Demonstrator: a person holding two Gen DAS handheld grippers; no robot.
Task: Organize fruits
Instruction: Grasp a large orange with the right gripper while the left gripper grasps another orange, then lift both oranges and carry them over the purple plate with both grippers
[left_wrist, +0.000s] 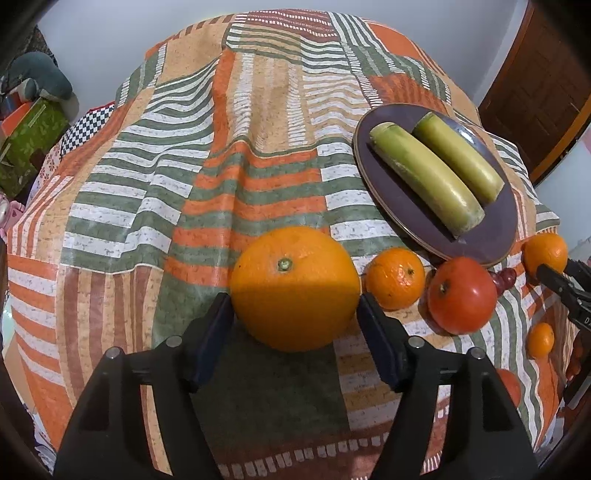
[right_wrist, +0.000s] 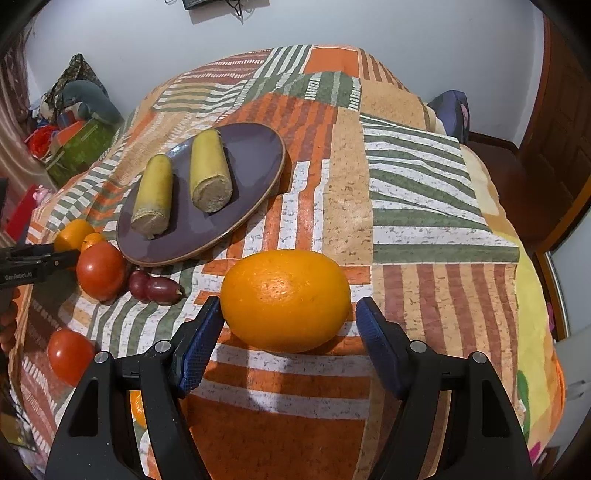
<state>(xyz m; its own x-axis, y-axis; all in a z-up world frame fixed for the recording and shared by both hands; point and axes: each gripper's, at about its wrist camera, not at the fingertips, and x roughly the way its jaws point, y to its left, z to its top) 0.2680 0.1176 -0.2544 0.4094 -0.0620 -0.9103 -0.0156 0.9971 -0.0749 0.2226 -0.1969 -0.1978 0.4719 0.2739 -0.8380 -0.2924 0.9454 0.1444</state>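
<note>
Two gourds side by side on plate, tomato seemingly just before it

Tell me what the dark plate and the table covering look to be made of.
Plate: likely glazed ceramic; smooth purple face with soft sheen and a bare tan rim.
Table covering: probably printed fabric, possibly coated; it wrinkles and drapes over the edge, matte with a speckled print.

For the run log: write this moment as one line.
left gripper: open, astride large orange | right gripper: open, astride second orange | plate: two green pieces
</note>
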